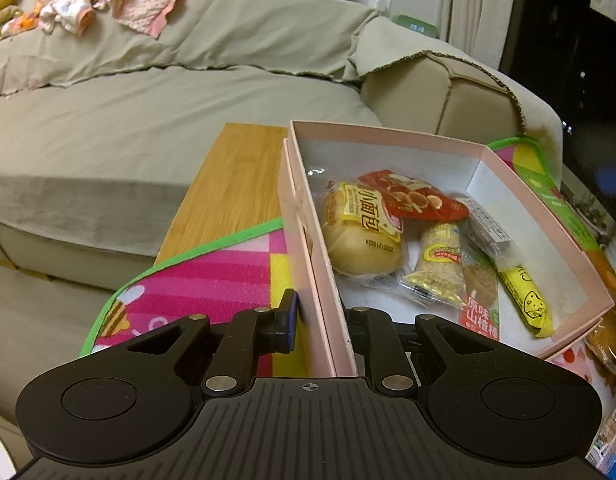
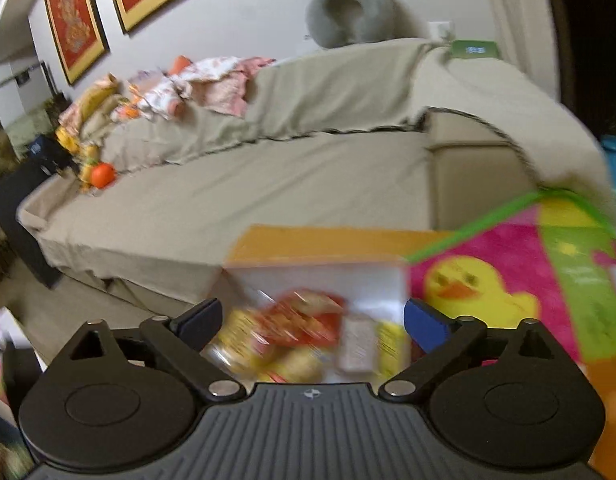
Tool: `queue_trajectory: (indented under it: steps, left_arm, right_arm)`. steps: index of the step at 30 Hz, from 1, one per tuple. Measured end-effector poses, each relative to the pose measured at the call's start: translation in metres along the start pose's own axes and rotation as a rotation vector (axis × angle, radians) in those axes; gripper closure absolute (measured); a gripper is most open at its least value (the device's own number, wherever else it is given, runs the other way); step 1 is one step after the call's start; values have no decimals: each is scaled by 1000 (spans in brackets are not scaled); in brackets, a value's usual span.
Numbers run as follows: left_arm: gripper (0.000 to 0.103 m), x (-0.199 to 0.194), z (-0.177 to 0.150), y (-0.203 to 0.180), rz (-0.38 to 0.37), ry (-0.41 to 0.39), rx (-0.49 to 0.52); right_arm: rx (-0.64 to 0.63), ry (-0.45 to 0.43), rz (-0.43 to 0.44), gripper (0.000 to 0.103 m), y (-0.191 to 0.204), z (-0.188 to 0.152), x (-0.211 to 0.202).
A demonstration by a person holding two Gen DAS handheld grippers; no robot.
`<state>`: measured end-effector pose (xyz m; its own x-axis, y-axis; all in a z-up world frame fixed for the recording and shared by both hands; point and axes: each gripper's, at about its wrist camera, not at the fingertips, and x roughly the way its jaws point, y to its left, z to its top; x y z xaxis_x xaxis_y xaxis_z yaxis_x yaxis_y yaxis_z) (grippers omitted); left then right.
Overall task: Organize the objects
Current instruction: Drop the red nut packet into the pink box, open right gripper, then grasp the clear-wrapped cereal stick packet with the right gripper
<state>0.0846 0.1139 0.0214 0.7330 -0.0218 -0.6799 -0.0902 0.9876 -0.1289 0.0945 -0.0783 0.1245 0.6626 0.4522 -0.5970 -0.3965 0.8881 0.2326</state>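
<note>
While the pink box (image 1: 392, 148) sits on the desk (image 1: 232, 184) beside the sofa (image 1: 108, 128), its near left wall is clamped by the left claw (image 1: 320, 320). Bare wood is left beyond the box's far-left corner. Inside the box, a yellow stick packet (image 1: 526, 300) is laid lengthwise along the right wall. Above the box, the right claw (image 2: 312, 320) is spread wide, nothing gripped.
</note>
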Motion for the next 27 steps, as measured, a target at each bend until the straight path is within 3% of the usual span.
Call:
queue_trajectory:
  steps: [7,16,18,21,27]
  left_arm:
    - [85,1,0,0,4,3,-8]
    - [86,-1,0,-3,18,8,-5]
    - [86,-1,0,-4,20,9,-4]
    - [86,-2,-1,-4,23,11,-4]
    - [85,-3,-1,-4,24,13,-3]
  right_arm:
    - [-81,17,-182,0,-32,-78,-65]
    - [127,122,-274,0,-63,-175,-120]
    - [213,157,-247,0,-73,-189,-118]
    - [290,92,-248,0,-77,-201,-119]
    - [306,64,-316,0,-67,-202,-114]
